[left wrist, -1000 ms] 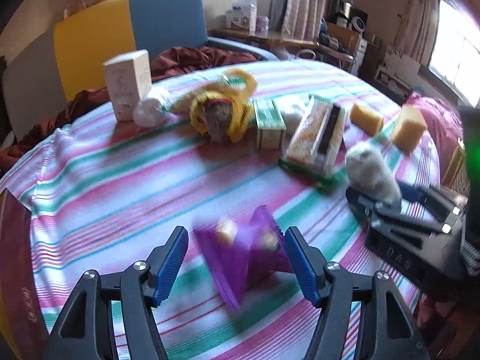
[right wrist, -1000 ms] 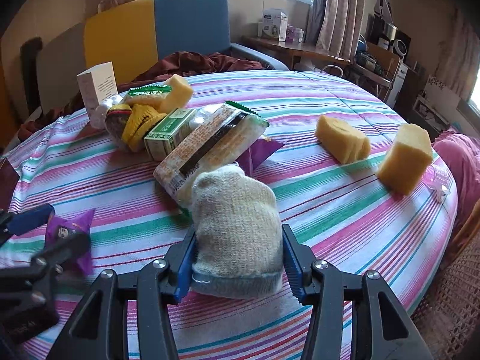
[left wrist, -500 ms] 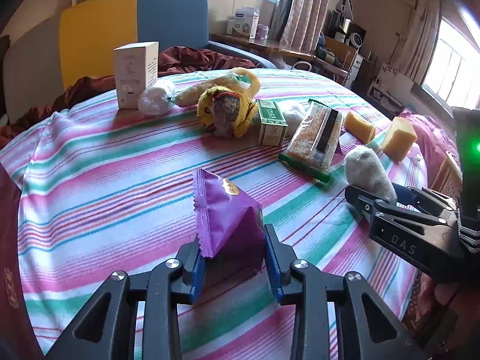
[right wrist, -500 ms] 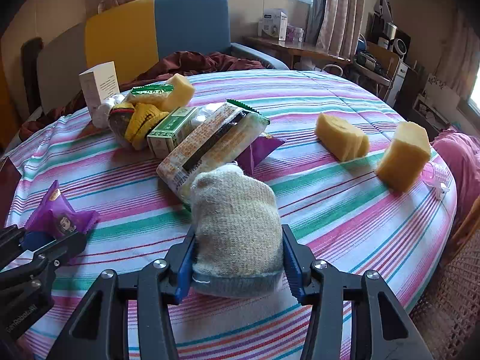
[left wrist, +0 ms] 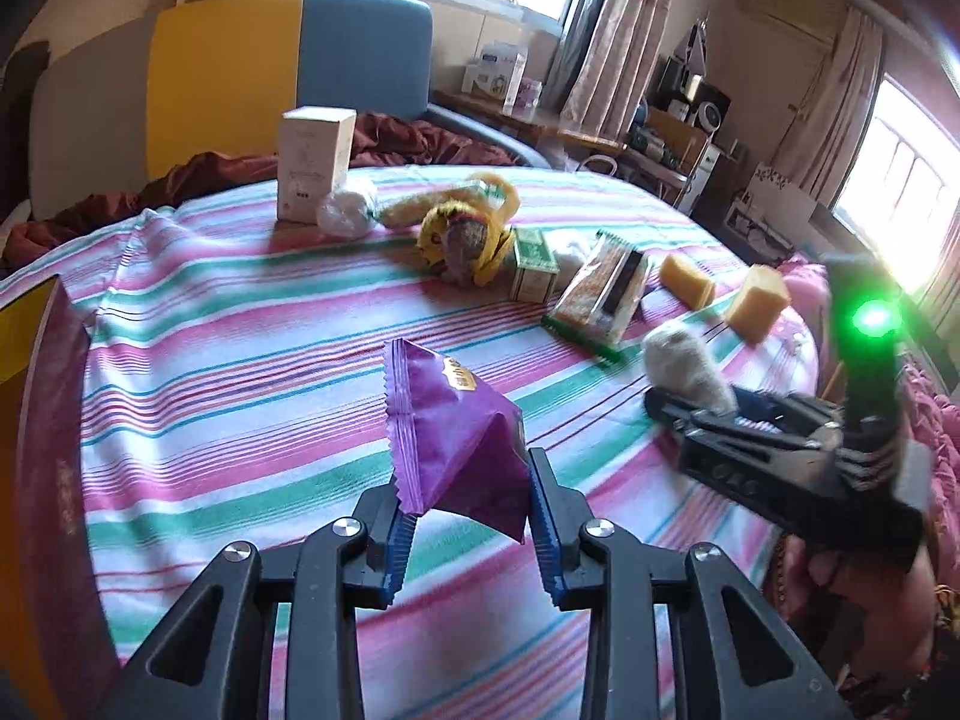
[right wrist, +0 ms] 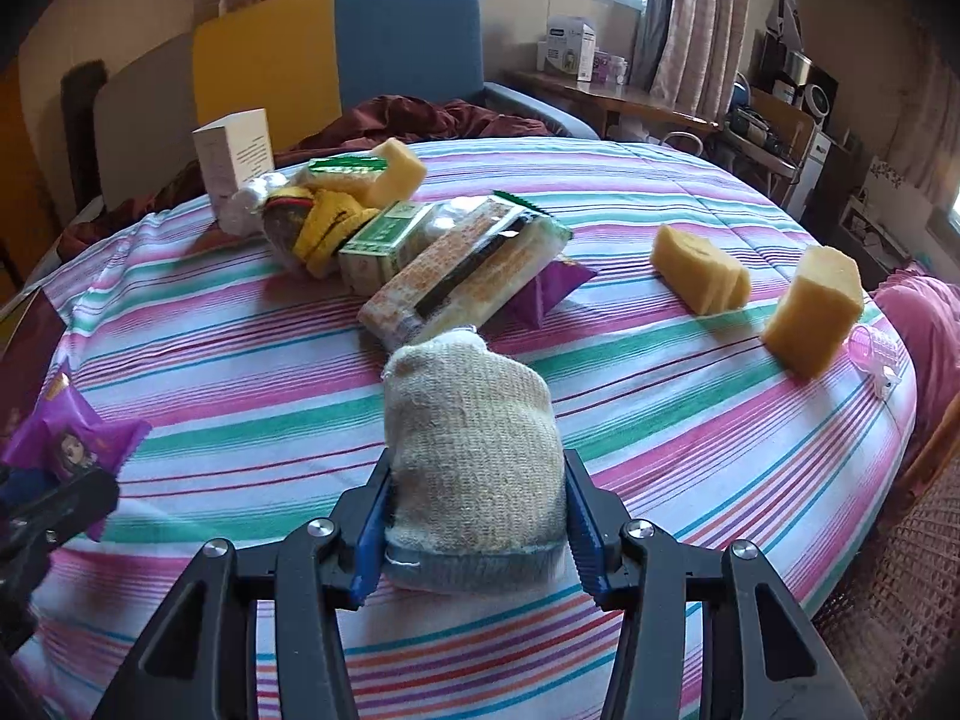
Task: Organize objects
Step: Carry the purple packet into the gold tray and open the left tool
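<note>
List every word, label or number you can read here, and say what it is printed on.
Nothing reads clearly.
purple snack packet: yellow print, blurred.
white box: print too small.
green box: lettering too small.
dark red box: gold characters, blurred.
right gripper, on its body: pale letters, blurred.

Left tongs (left wrist: pixel 467 516): pointed downward, blue pads clamped on a packet. Right tongs (right wrist: pixel 477 519): pointed downward, pads clamped on a knit bundle.

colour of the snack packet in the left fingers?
Purple snack packet, with a small orange-yellow label near its top. Clearest in the left wrist view.
</note>
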